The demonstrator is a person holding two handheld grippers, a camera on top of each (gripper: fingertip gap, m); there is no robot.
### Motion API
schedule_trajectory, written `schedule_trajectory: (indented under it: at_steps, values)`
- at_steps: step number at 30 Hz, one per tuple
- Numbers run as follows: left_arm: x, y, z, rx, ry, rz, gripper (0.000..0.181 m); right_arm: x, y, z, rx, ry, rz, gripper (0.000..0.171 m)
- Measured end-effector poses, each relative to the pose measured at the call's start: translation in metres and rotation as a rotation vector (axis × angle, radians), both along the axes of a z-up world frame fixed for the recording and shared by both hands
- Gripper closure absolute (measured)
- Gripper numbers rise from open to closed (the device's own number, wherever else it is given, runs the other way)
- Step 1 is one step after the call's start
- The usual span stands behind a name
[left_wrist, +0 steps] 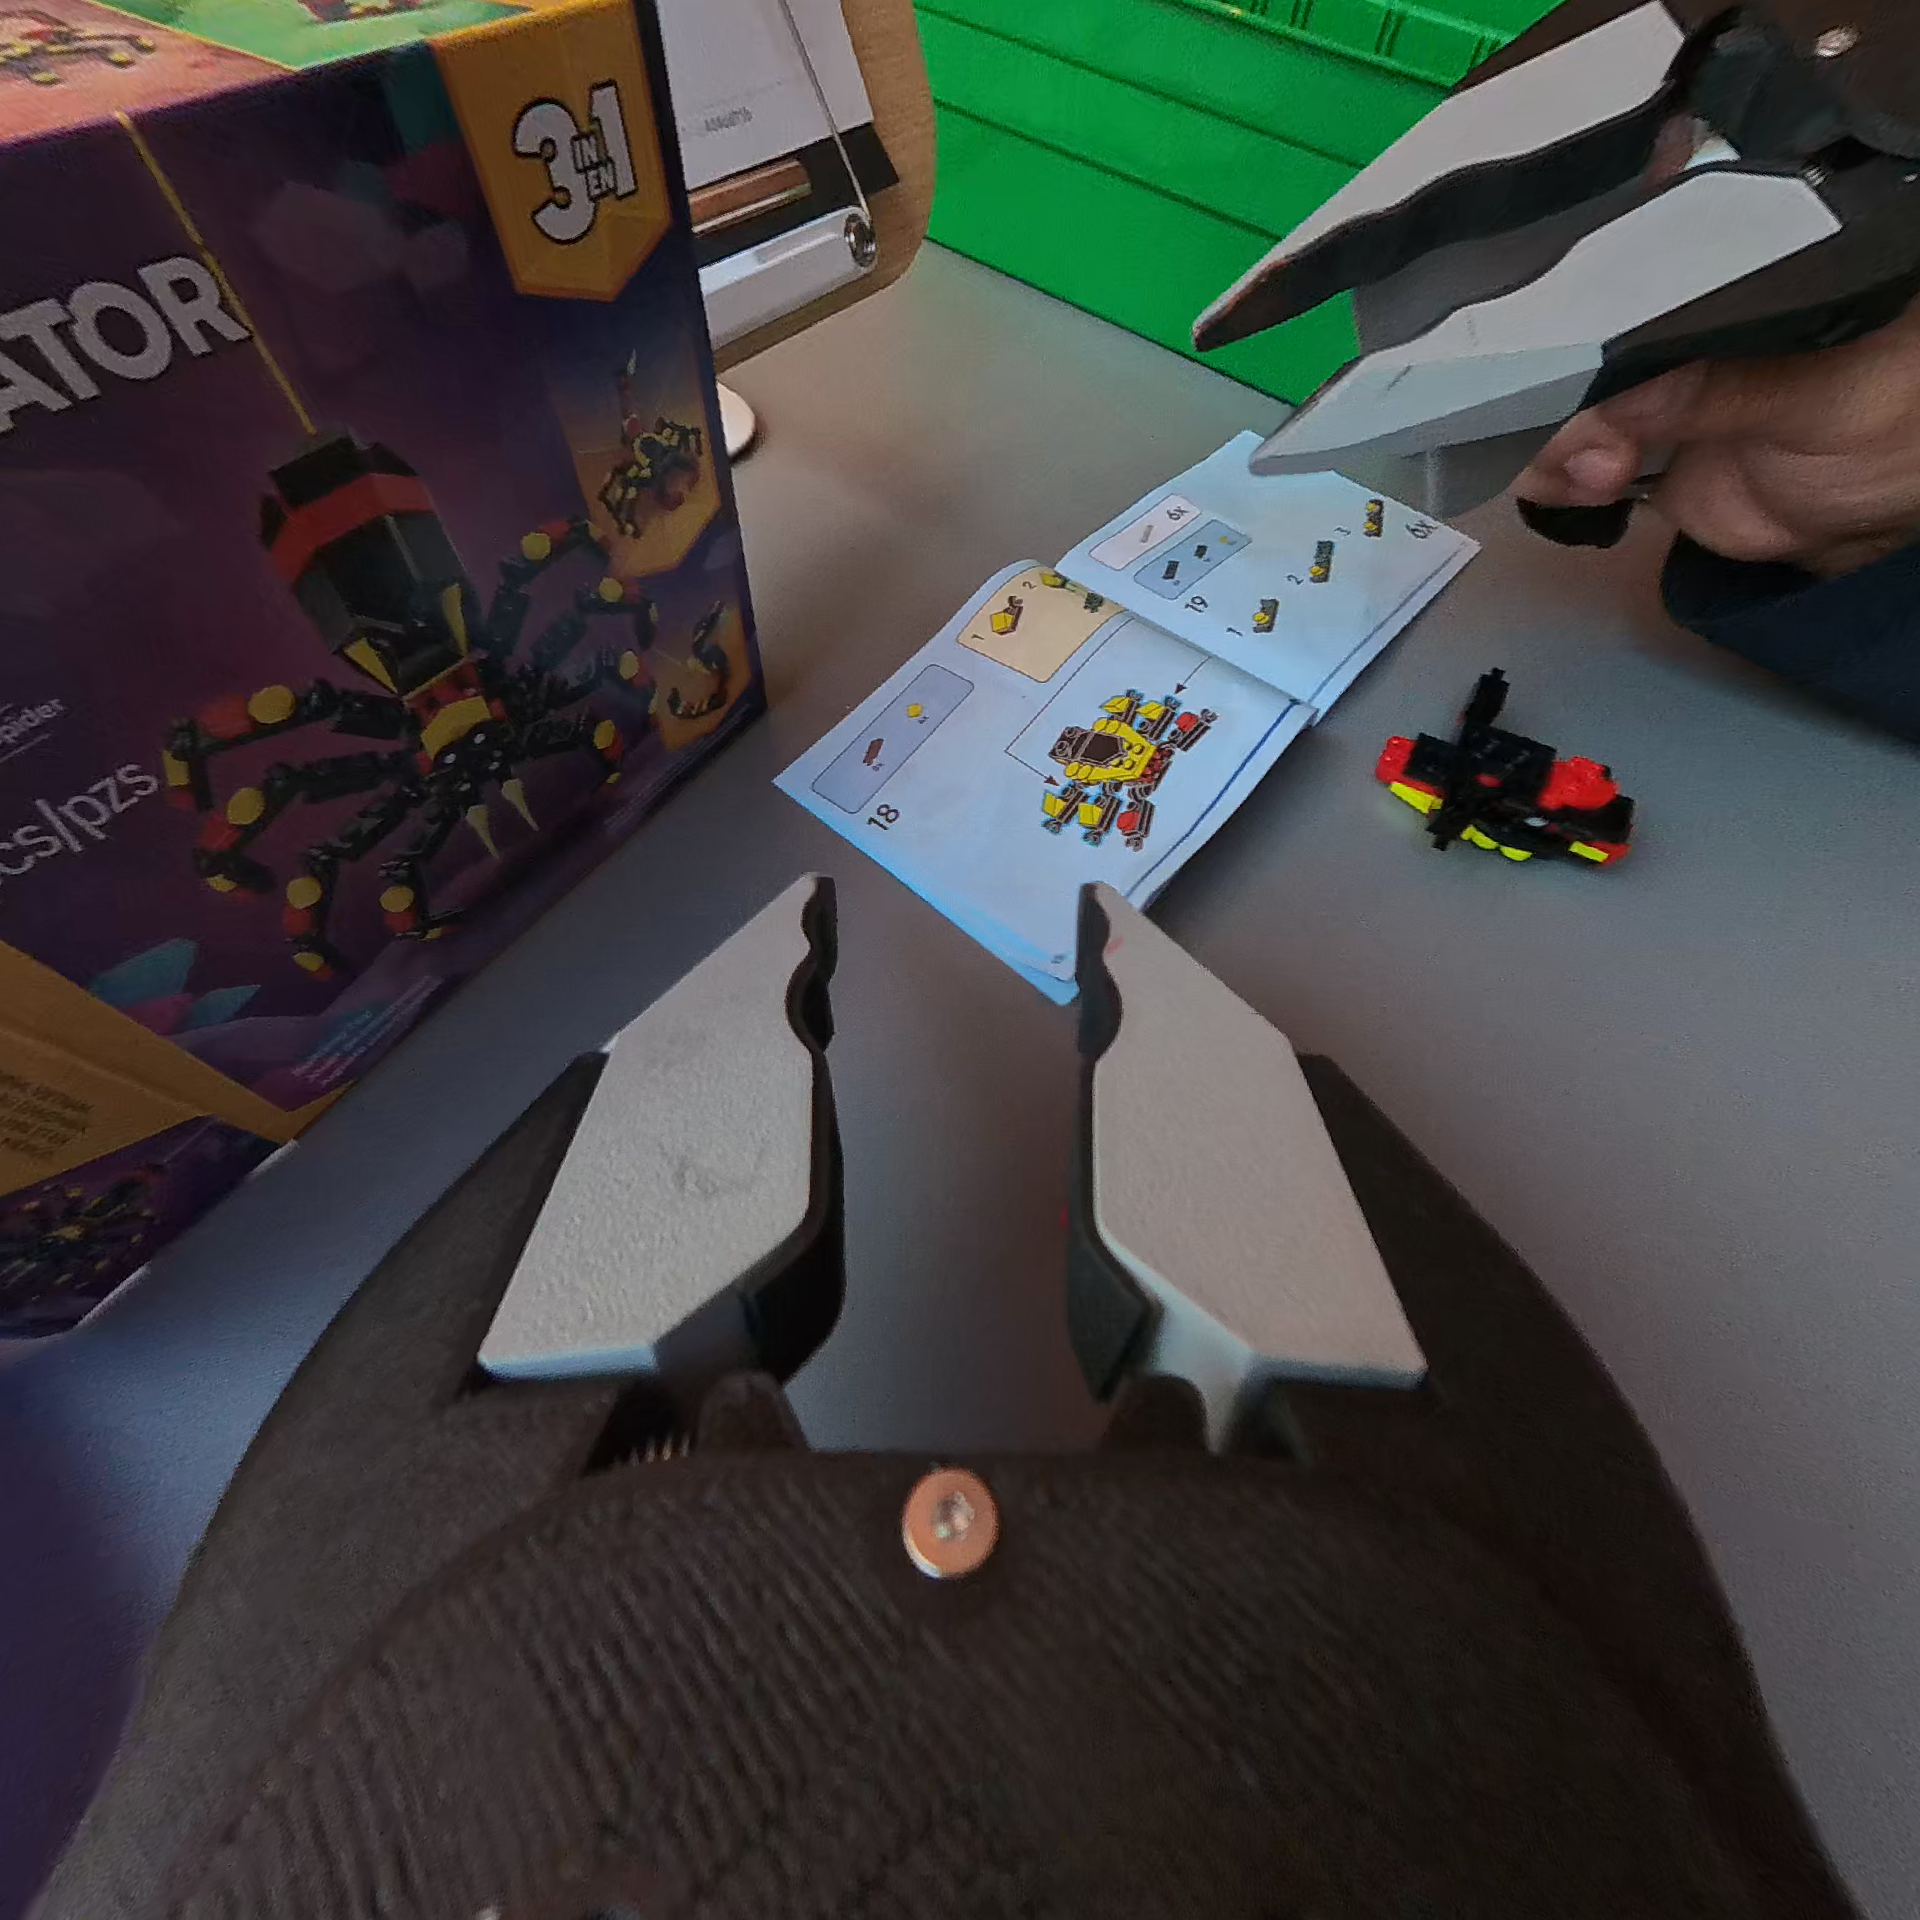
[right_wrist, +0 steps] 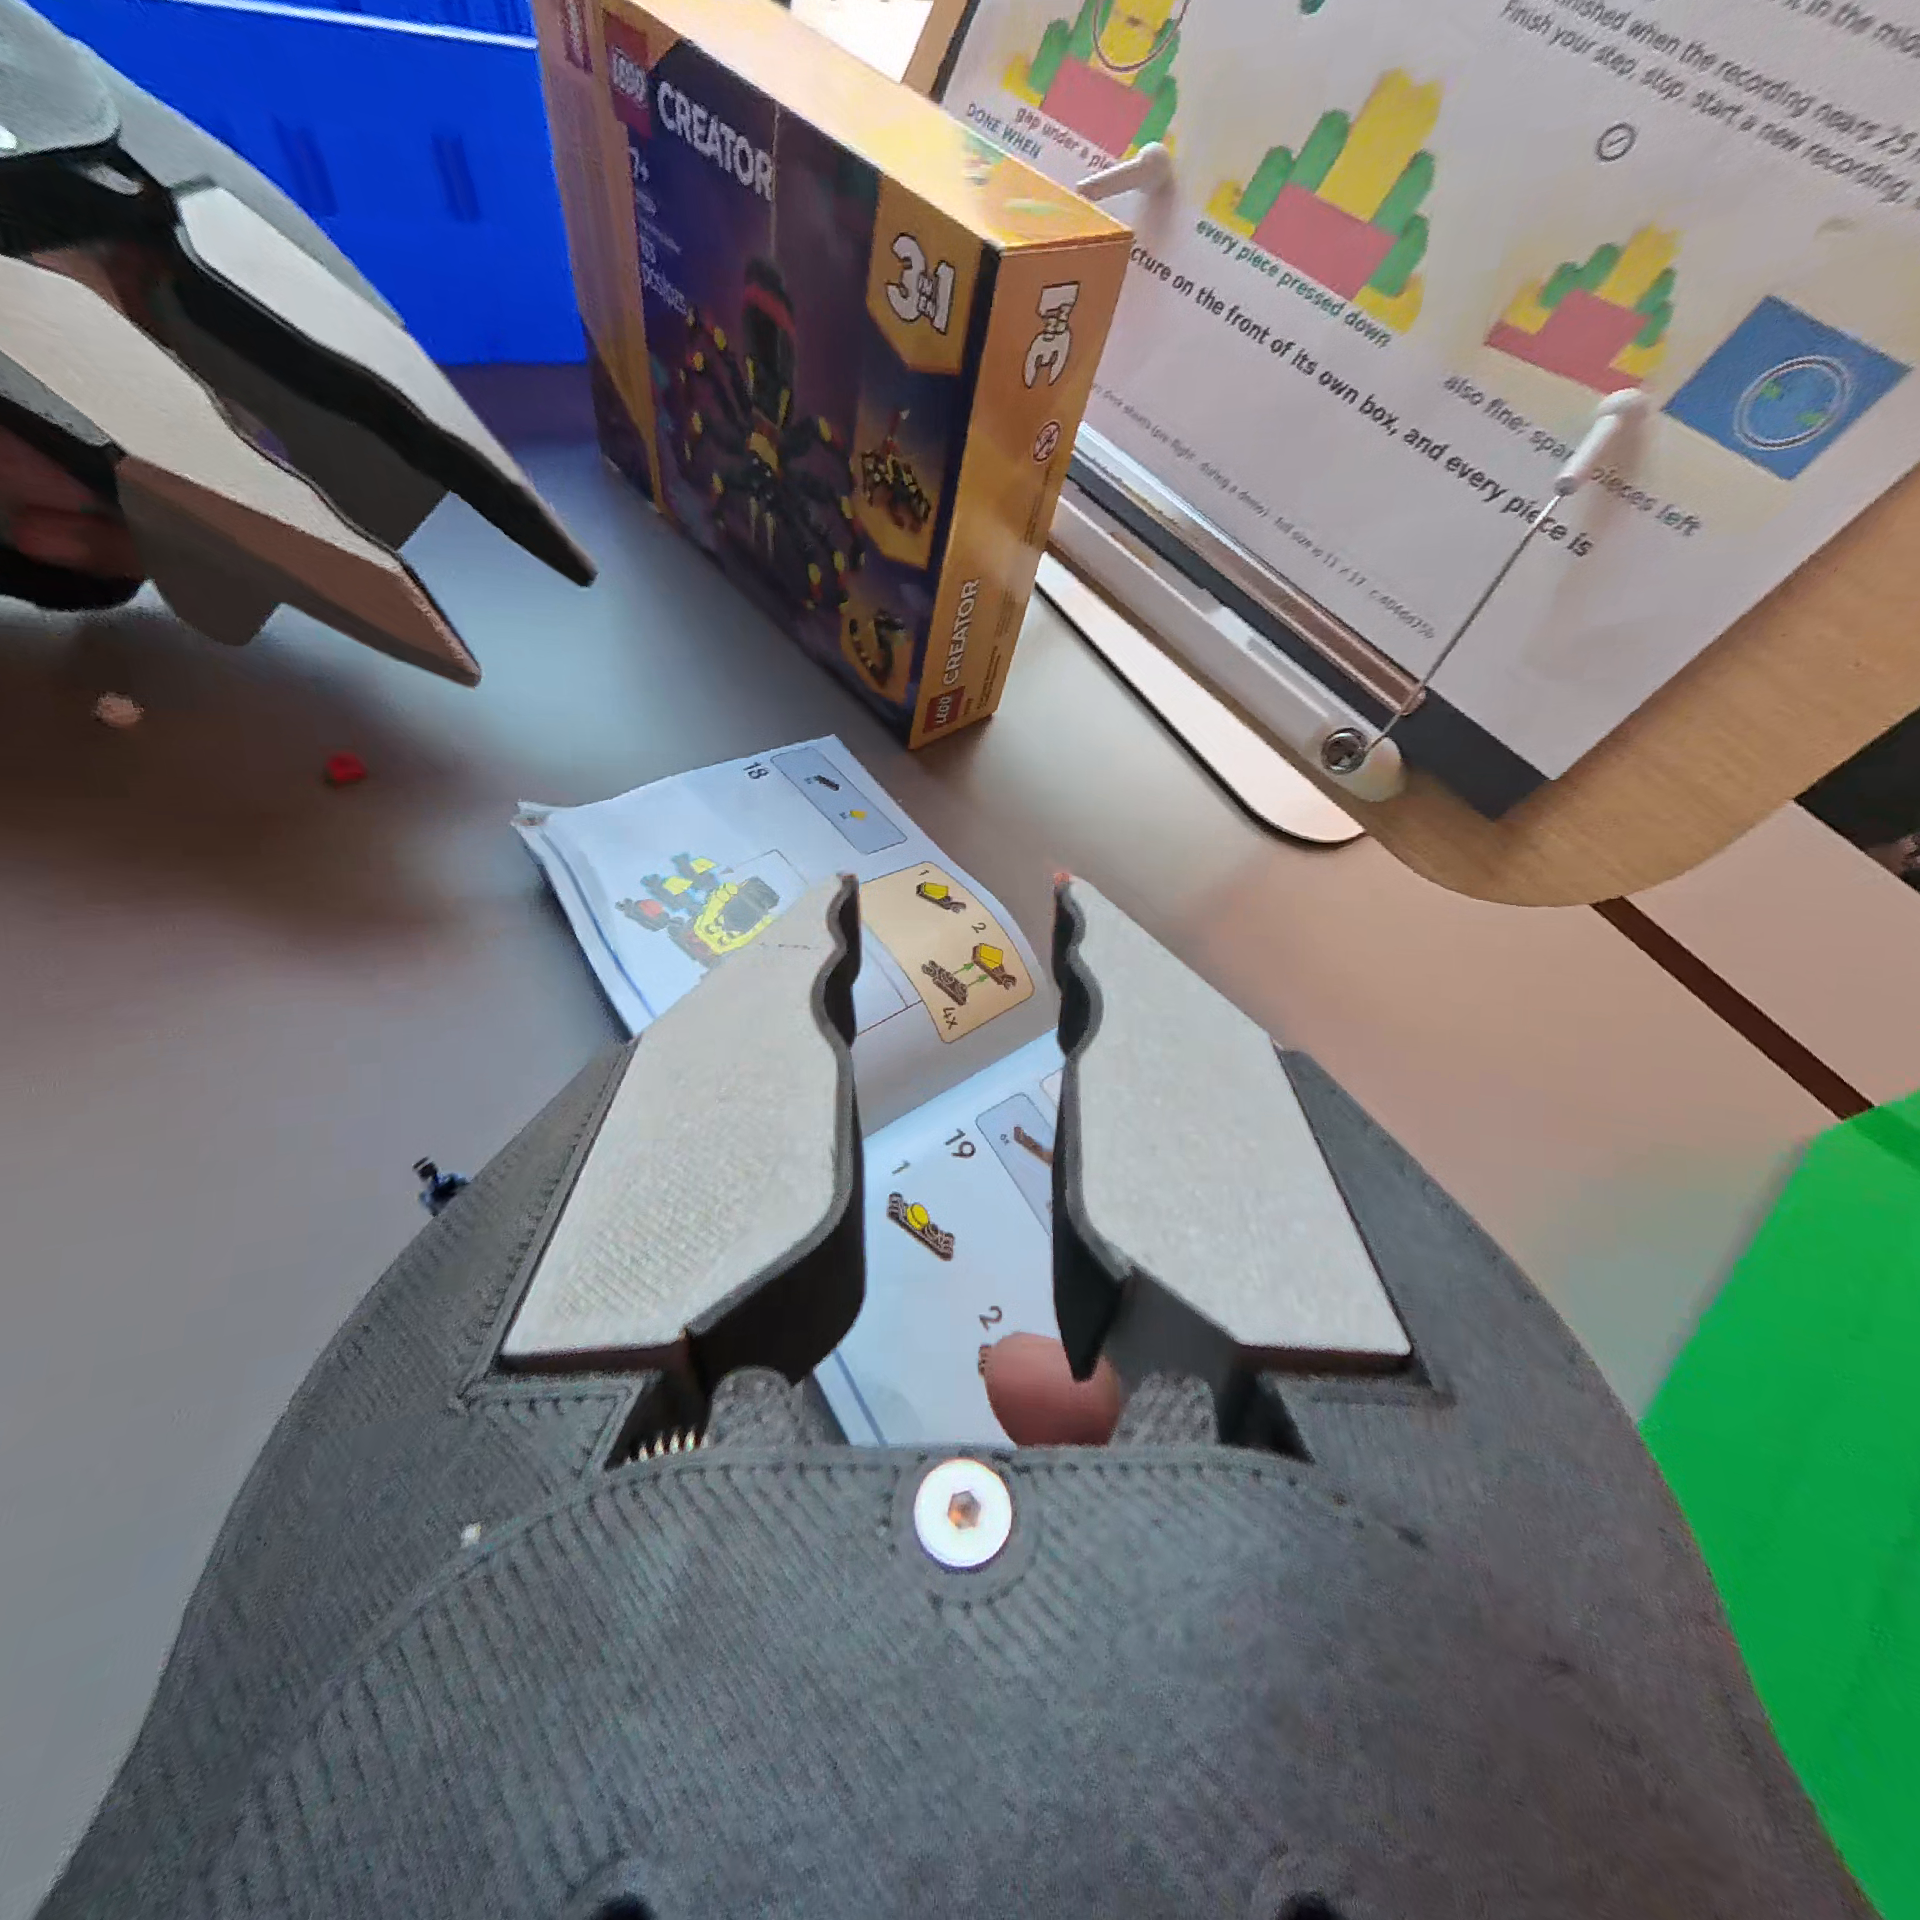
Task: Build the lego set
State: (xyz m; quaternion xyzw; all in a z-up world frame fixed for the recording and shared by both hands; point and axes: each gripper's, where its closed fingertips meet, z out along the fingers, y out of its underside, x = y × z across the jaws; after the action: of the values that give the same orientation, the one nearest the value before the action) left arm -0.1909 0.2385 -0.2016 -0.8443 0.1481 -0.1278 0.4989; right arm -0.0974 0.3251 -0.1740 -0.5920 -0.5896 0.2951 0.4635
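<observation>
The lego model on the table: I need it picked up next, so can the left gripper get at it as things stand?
Probably yes. The left gripper is open and empty, and the model lies alone on bare table, right of the booklet, with nothing between.

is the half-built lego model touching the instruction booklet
Apart. The left wrist view shows the lego model lying on the table, with a clear strip of bare grey tabletop between it and the booklet.

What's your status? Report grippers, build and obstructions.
Left gripper open, empty, above the table. Right gripper open, empty, over the instruction booklet. Part-built model on table beside booklet, untouched. Nothing blocking it.
</observation>
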Motion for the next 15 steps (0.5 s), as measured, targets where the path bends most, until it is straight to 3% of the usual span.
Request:
schedule_trajectory:
  at_steps: [6,15]
  values:
    - [0.011,-0.002,-0.016,-0.048,0.054,-0.048,0.137,0.02,-0.035,-0.013,-0.017,-0.163,0.206,0.136]
    - [0.007,-0.001,-0.006,-0.003,0.097,-0.005,0.138,0.058,-0.096,-0.028,0.031,-0.351,0.497,0.133]
